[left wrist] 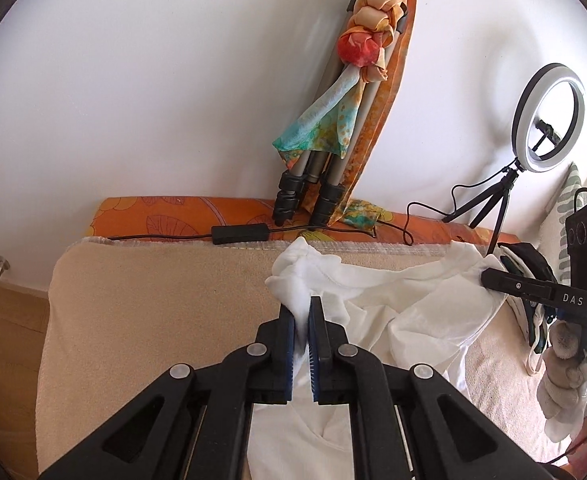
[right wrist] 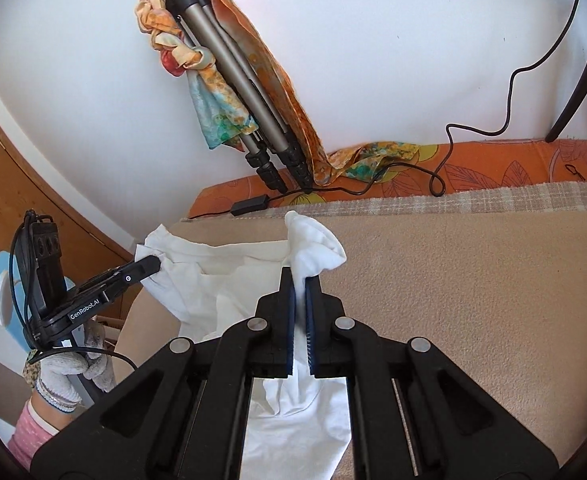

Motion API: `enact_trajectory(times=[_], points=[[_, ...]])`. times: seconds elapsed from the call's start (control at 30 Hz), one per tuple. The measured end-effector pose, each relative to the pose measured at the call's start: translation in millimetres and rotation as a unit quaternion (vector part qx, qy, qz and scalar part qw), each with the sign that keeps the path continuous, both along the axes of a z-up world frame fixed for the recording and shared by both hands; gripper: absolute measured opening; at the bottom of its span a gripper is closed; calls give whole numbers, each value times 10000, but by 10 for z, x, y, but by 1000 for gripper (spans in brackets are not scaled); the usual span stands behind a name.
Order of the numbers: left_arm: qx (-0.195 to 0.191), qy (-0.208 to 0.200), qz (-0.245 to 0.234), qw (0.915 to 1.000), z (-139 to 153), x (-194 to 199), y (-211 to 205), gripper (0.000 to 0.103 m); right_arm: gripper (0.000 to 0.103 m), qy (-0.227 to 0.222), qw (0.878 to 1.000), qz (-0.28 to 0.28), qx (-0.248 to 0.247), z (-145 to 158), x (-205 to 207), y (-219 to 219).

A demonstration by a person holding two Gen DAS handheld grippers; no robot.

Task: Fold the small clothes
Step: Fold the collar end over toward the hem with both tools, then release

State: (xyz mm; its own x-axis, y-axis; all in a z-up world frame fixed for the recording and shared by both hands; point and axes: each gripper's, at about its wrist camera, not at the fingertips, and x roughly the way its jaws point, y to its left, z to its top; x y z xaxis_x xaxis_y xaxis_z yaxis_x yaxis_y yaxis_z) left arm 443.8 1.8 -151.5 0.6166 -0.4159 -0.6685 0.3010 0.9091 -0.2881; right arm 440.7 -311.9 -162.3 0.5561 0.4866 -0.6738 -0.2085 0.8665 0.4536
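My left claw [left wrist: 302, 312] and right claw [right wrist: 300, 284] each pinch the shirt [left wrist: 413, 312] shoulders; next, lay it flat, evenly.

We see our left tool [left wrist: 302, 306] as black plastic, with blue ribbed pads [left wrist: 291, 340] and round silver screws along its linkage. Our right tool [right wrist: 300, 286] looks the same; its side reads "DAS", the left's "GenRobot.AI". Below that lettering, our left hand [right wrist: 71, 372] wears a grey-white knit glove over a pink sleeve [right wrist: 29, 436], beside a black cable.
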Motion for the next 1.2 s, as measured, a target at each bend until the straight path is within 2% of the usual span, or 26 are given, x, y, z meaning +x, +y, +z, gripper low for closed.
enact_trajectory(times=[0.27,0.37,0.43,0.67,0.87,0.97,1.03,1.13,1.2], points=[[-60,-199,-34,9998,251,-738,235,3,6,-268,9989,282,-251,389,-751,162],[135,-355,-27,9993,298,-1036,271,3,6,-317,9978,401,-417,425,-1027,254],[134,-401,-70,9991,292,-1232,290,3,6,-328,9974,459,-447,432,-1209,294],[279,-312,-152,9990,35,-1856,325,3,6,-342,9958,566,-637,305,-1755,365],[202,-180,-144,9995,-271,-2263,387,5,6,-438,9927,730,-859,80,-2212,439],[351,-130,-224,9990,-399,-2461,396,5,6,-593,9878,798,-1201,-23,-2459,495],[460,-113,-288,9985,-456,-2585,415,8,6,-706,9836,841,-1431,-70,-2620,509],[532,-80,-351,9979,-501,-2794,503,12,9,-698,9817,947,-1500,-103,-2828,458],[589,-92,-356,9976,-494,-2921,579,13,16,-667,9818,925,-1517,-113,-2934,389]])
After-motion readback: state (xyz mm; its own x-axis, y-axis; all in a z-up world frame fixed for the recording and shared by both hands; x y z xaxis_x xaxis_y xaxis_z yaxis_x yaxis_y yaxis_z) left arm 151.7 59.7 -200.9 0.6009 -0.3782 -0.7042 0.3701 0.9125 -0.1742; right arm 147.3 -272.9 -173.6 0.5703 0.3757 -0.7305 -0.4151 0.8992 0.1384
